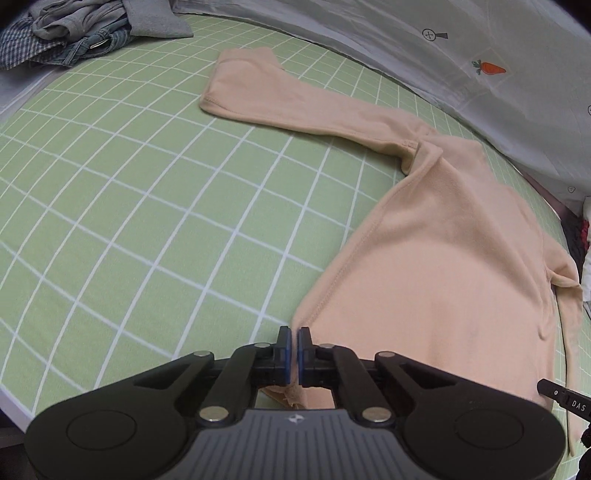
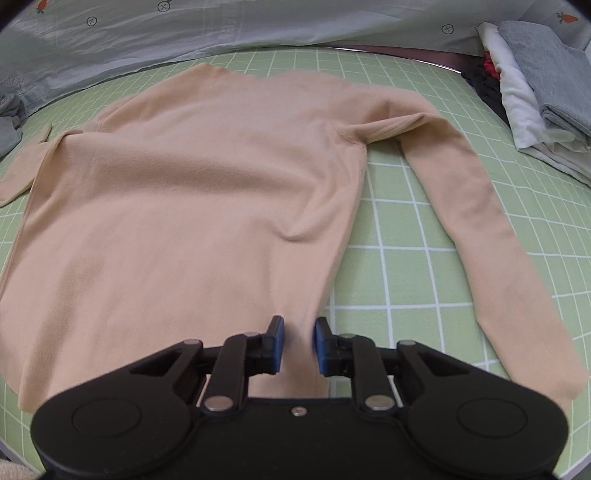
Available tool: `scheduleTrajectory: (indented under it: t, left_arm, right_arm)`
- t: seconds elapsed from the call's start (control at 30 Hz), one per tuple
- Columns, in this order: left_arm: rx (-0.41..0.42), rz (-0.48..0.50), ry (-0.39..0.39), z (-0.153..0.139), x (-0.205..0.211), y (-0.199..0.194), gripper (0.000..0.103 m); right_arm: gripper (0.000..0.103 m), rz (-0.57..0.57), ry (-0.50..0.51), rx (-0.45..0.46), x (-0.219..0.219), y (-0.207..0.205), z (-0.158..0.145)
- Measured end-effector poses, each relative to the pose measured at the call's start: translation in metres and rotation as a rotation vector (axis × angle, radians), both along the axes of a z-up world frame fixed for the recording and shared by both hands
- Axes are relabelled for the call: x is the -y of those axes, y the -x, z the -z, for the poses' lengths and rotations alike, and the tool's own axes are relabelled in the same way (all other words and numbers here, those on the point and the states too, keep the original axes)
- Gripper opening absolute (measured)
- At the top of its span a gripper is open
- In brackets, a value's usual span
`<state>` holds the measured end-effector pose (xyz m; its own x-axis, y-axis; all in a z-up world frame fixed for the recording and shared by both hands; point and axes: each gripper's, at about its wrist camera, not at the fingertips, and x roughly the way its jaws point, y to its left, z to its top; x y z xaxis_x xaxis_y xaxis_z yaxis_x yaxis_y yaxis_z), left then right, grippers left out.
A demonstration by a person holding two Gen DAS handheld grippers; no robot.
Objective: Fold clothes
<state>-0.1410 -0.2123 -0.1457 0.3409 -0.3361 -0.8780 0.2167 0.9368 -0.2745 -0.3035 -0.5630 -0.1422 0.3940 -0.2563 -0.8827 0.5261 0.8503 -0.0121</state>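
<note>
Left gripper (image 1: 294,338) pinches peach top (image 2: 192,192) hem corner; right gripper (image 2: 298,328) part open over hem. Top flat on bed (image 1: 129,206), sleeves out, no folds visible.

Counting now: showing one peach top (image 2: 177,206) with two sleeves, two grippers (image 1: 294,345) (image 2: 298,345), one green sheet (image 1: 129,221), one quilt (image 2: 221,33), two clothes piles (image 1: 74,33) (image 2: 535,92).
</note>
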Motion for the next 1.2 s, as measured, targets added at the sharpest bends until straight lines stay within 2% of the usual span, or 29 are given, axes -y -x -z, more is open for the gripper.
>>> scheduleTrajectory:
  t: [0.27, 0.4, 0.43, 0.47, 0.53, 0.6, 0.7, 0.83, 0.9, 0.93, 1.03, 1.13, 1.2]
  left_arm:
    - [-0.03, -0.027, -0.025, -0.002, -0.016, 0.032, 0.004]
    - [-0.029, -0.026, -0.053, -0.005, -0.014, 0.033, 0.009]
    - [-0.017, -0.029, -0.057, -0.009, -0.013, 0.031, 0.009]
    - [-0.003, -0.032, -0.061, -0.014, -0.013, 0.028, 0.013]
    - [0.045, -0.037, -0.056, -0.027, -0.009, 0.021, 0.022]
    - [0.092, -0.055, -0.049, -0.042, -0.005, 0.008, 0.031]
    - [0.136, -0.054, -0.049, -0.057, 0.009, -0.019, 0.038]
    - [0.195, -0.011, -0.1, -0.069, 0.041, -0.062, 0.051]
    - [0.217, 0.017, -0.108, -0.072, 0.058, -0.086, 0.057]
    - [0.223, 0.029, -0.103, -0.072, 0.068, -0.1, 0.058]
    - [0.23, 0.068, -0.103, -0.069, 0.101, -0.142, 0.073]
    - [0.224, 0.135, -0.126, -0.059, 0.142, -0.178, 0.075]
    - [0.223, 0.181, -0.138, -0.051, 0.165, -0.195, 0.082]
  right_arm:
    - [0.019, -0.007, -0.025, -0.032, -0.005, 0.023, -0.002]
    - [0.021, -0.007, -0.034, -0.04, -0.002, 0.027, -0.004]
    - [0.026, 0.005, -0.041, -0.039, 0.0, 0.028, -0.004]
    - [0.03, 0.021, -0.048, -0.039, 0.004, 0.028, -0.004]
    - [0.046, 0.053, -0.061, -0.031, 0.012, 0.028, -0.004]
    - [0.051, 0.086, -0.06, -0.008, 0.02, 0.026, -0.006]
    - [0.061, 0.129, -0.041, 0.039, 0.034, 0.015, -0.013]
    - [0.079, 0.155, 0.005, 0.112, 0.052, -0.015, -0.027]
    - [0.084, 0.147, 0.039, 0.137, 0.062, -0.035, -0.033]
    - [0.084, 0.143, 0.055, 0.147, 0.068, -0.046, -0.035]
    - [0.086, 0.148, 0.082, 0.167, 0.094, -0.082, -0.036]
    - [0.086, 0.179, 0.096, 0.157, 0.124, -0.117, -0.03]
    - [0.086, 0.209, 0.107, 0.136, 0.145, -0.139, -0.023]
